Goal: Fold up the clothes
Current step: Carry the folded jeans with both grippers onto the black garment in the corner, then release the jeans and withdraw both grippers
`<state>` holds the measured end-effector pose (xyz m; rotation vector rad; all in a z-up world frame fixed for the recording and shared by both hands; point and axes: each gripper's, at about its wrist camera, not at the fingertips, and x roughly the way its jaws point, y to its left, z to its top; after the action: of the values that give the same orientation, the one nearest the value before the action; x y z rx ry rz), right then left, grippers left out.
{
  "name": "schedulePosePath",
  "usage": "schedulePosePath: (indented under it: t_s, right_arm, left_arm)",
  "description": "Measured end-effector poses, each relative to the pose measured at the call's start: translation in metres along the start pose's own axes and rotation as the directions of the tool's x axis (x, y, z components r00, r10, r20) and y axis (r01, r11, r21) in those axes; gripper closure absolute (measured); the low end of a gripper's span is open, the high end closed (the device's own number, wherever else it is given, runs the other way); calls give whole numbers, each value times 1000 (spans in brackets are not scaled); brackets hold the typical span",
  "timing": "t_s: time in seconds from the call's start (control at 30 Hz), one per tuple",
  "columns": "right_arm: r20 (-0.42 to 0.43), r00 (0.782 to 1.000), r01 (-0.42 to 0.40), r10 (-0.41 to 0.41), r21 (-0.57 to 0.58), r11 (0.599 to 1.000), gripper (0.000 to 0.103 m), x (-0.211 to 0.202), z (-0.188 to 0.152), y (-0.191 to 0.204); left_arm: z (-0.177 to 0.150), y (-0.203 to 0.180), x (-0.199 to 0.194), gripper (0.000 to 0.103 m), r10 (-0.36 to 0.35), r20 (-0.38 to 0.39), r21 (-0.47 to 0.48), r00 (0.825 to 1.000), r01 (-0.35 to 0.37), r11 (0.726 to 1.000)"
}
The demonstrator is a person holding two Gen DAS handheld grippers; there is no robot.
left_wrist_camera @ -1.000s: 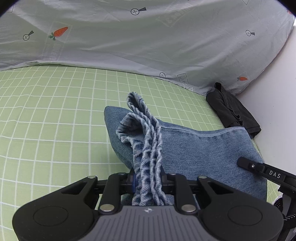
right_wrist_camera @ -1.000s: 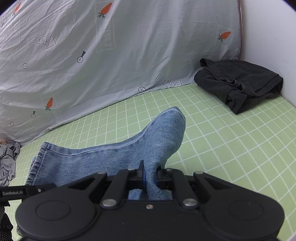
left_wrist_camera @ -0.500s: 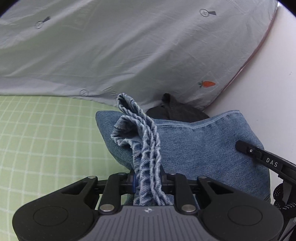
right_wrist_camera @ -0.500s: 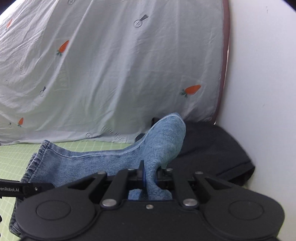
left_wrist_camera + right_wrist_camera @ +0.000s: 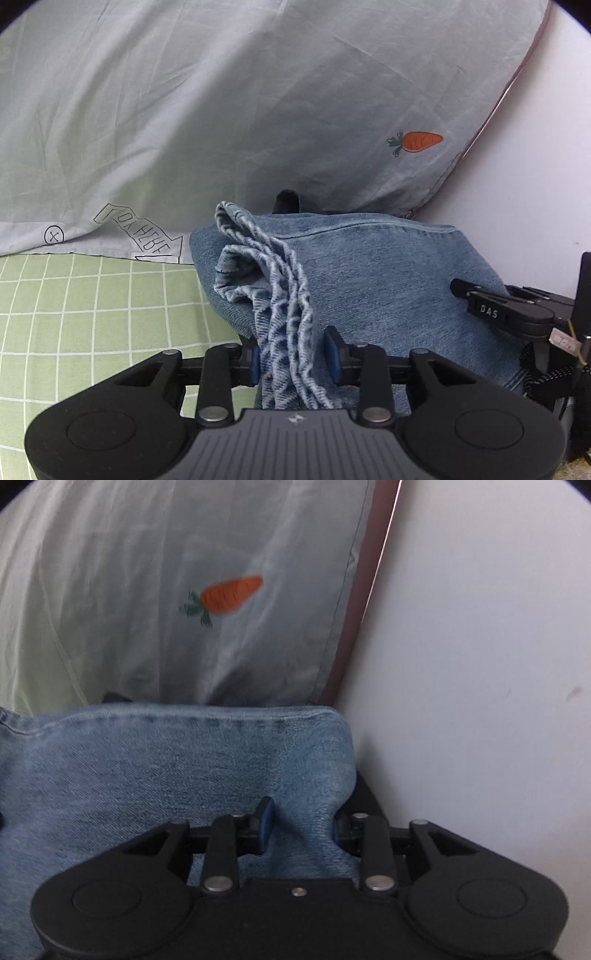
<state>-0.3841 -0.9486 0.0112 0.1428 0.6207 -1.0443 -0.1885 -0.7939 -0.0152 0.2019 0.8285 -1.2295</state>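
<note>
Since the earlier frames, both sets of jaws have been spread apart, and the folded blue jeans (image 5: pixel 376 280) have been carried from the open green checked sheet (image 5: pixel 92 306) to the corner beside the white wall (image 5: pixel 480 646). From the left wrist view, the left gripper (image 5: pixel 293 360) is seen with its blue pads parted on either side of a bunched, pale-woven hem; the cloth appears to hang loosely between them rather than being pinched. From the right wrist view, the right gripper (image 5: pixel 301 825) is likewise seen with its fingers apart, a fold of denim lying in the gap. The jeans are spread across both views, their stitched edge lying against a grey cover (image 5: pixel 258 110) printed with an orange carrot (image 5: pixel 417 142). A dark garment (image 5: pixel 288 201) is glimpsed just behind the denim, mostly hidden. At the right edge of the left view, the black body of the other gripper is visible beside the jeans.
</note>
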Motion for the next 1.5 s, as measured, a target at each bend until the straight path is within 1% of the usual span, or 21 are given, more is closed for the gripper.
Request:
schedulePosePath:
  t_s: [0.07, 0.1, 0.17, 0.2, 0.23, 0.27, 0.3, 0.37, 0.43, 0.47, 0.5, 0.57, 0.6, 0.73, 0.77, 0.87, 1.07, 1.27, 1.37, 1.5]
  right_arm:
    - [-18, 999, 29, -29, -3, 1000, 66, 10, -8, 6]
    - [-27, 999, 43, -43, -4, 999, 66, 15, -12, 9]
    - [-45, 997, 67, -68, -5, 998, 56, 19, -15, 14]
    - [-49, 996, 73, -73, 5, 997, 46, 15, -13, 15]
    - [-46, 996, 72, -71, 24, 997, 40, 6, -12, 15]
    - [-35, 997, 71, -70, 39, 997, 28, -6, -11, 17]
    - [-22, 997, 71, -70, 52, 996, 20, -18, -11, 19]
    - [2, 998, 66, -66, 76, 995, 17, -46, -12, 23]
    - [23, 998, 50, -53, 99, 994, 14, -79, -15, 28]
    - [33, 999, 37, -41, 111, 993, 7, -95, -17, 31]
    - [41, 999, 28, -33, 119, 992, 0, -112, -21, 35]
    - [54, 998, 13, -21, 133, 991, 0, -144, -29, 43]
    - [51, 998, 13, -20, 133, 991, 0, -161, -34, 48]
    - [52, 998, 23, -30, 128, 991, 0, -213, -51, 68]
    - [50, 998, 28, -35, 134, 991, 0, -226, -56, 70]
    - [27, 999, 38, -43, 165, 986, 0, -267, -74, 72]
    - [-21, 998, 63, -59, 239, 969, 0, -320, -110, 79]
    - [-78, 996, 71, -52, 261, 963, 0, -357, -149, 93]
    - [-104, 994, 65, -39, 261, 963, 0, -366, -163, 97]
    - [-108, 994, 62, -35, 261, 963, 0, -377, -174, 98]
  left_arm:
    - [-3, 4, -5, 50, 13, 8, 16, 1000, -13, 1000]
    - [-3, 5, -8, 47, 26, 15, 28, 1000, -27, 999]
    - [-3, 4, -15, 43, 53, 35, 57, 998, -55, 997]
    - [-3, 4, -21, 41, 64, 48, 73, 997, -67, 995]
    - [-2, 2, -28, 36, 75, 60, 86, 995, -80, 993]
    - [-2, 1, -37, 29, 84, 78, 98, 993, -92, 991]
    - [-3, 1, -51, 26, 91, 107, 104, 990, -102, 989]
    - [-8, 1, -81, 13, 96, 176, 105, 980, -116, 988]
    - [-14, -2, -115, 8, 91, 239, 99, 967, -118, 988]
    - [-18, -4, -132, 2, 88, 269, 96, 959, -118, 988]
    - [-22, -7, -149, 0, 86, 296, 93, 951, -119, 989]
    - [-31, -12, -181, 0, 86, 347, 91, 934, -125, 988]
    - [-36, -14, -194, 0, 95, 359, 93, 928, -137, 986]
    - [-57, -22, -235, 0, 122, 367, 105, 922, -172, 980]
    - [-62, -22, -243, 0, 121, 362, 105, 924, -169, 980]
    - [-80, -24, -262, 0, 109, 316, 120, 942, -154, 981]
    - [-125, -26, -290, 0, 59, 250, 171, 966, -104, 980]
    - [-162, -29, -311, 0, 57, 205, 210, 977, -101, 973]
    - [-173, -30, -316, 0, 63, 182, 214, 981, -102, 971]
    - [-184, -33, -322, 0, 72, 170, 222, 983, -110, 969]
